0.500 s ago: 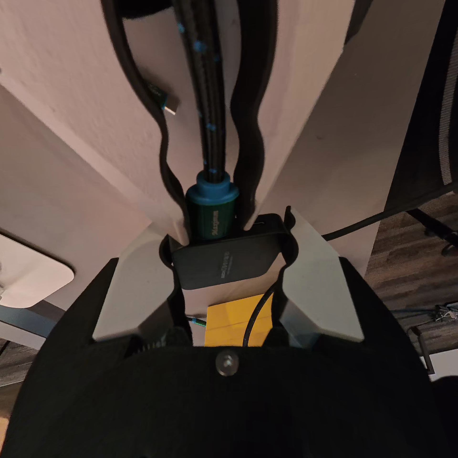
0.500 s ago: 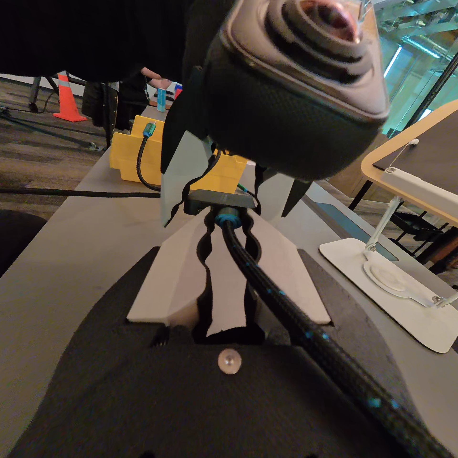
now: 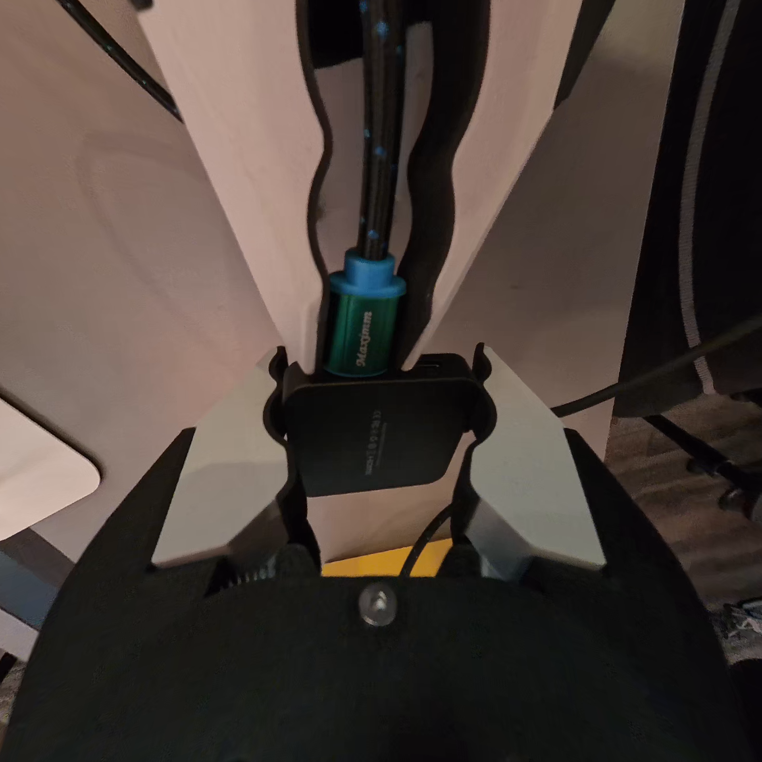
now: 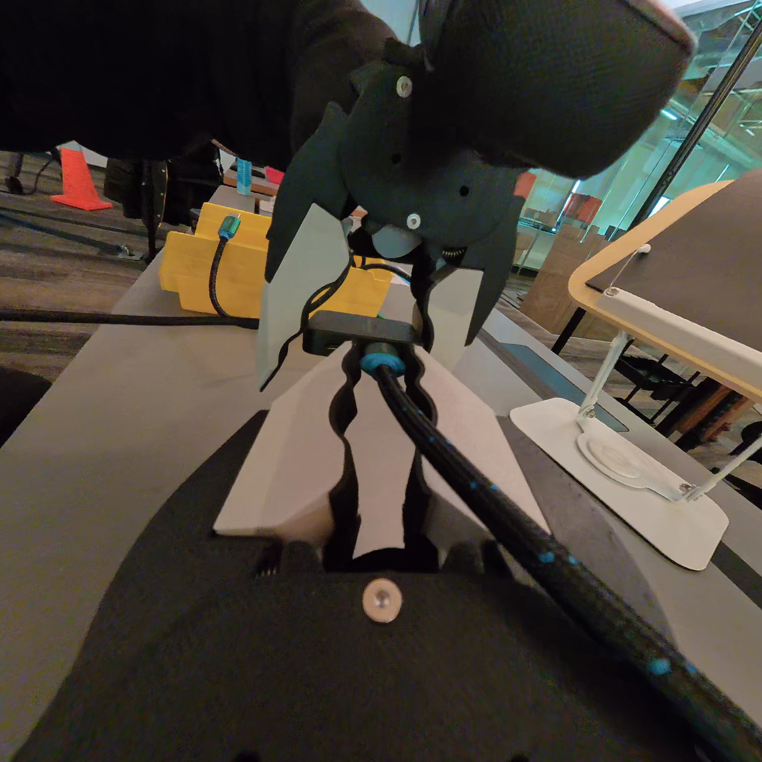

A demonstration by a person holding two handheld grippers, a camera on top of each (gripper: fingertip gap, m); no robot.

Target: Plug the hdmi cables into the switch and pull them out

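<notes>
HDMI switch (image 3: 381,429), a small flat black box, hangs above the grey table (image 4: 123,412), pinched across its width by the left gripper (image 3: 379,387). That gripper's two pale fingers (image 3: 231,466) press on the box's left and right edges, closed on it.

One HDMI cable plug (image 3: 361,330), with a green metal shell and a blue collar, sits in a port on the switch's far edge. Its black braided cable (image 3: 381,144), flecked with blue, runs away from the plug and, in the right wrist view, trails back over the right gripper's body toward the lower right corner. The right gripper (image 4: 379,363) meets the switch from the opposite side, its wavy-edged fingers (image 4: 309,433) flanking the plug shell. The left finger touches the shell; on the right side a thin dark gap seems to remain, so whether this claw truly clamps the plug cannot be told.

A thin black lead (image 4: 325,297) leaves the near side of the switch and curves down toward a yellow block (image 4: 198,268) standing farther along the table. A second cable (image 4: 216,276) with a green and blue connector (image 4: 229,227) leans upright against that block.

To the right of the table stands a white stand base (image 4: 618,474) with thin struts carrying a tilted board (image 4: 659,288). An orange cone (image 4: 78,177) stands on the floor at far left.
</notes>
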